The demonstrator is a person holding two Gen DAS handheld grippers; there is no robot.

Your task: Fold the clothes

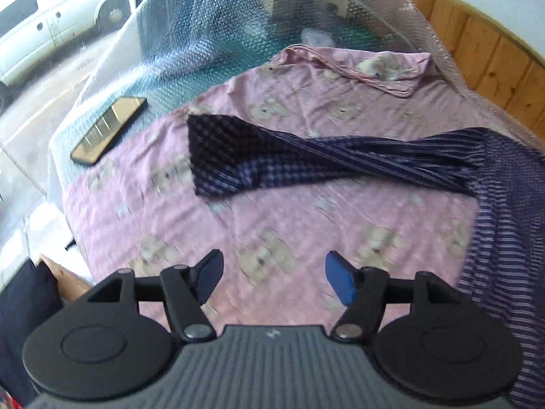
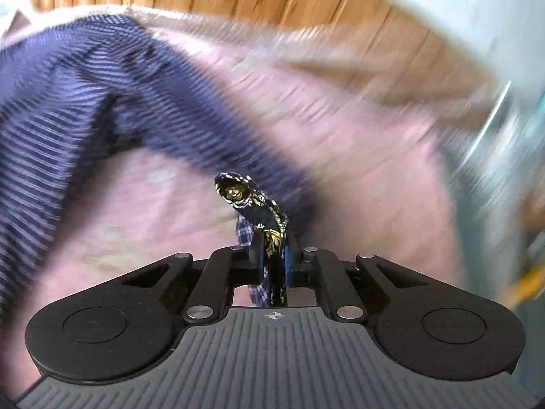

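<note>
Navy striped-and-checked shirt [image 1: 340,160] sprawls over the right and far part of a pink bear-print sheet [image 1: 238,225], one edge pinched tight in the clenched right gripper [image 2: 272,266], while the left gripper [image 1: 272,277] hovers spread wide, grasping nothing, above the near sheet.

Daylight falls through a window [image 1: 51,34] showing a white car [image 1: 44,17] outside; wood panelling [image 1: 483,54] lines the far wall.
</note>
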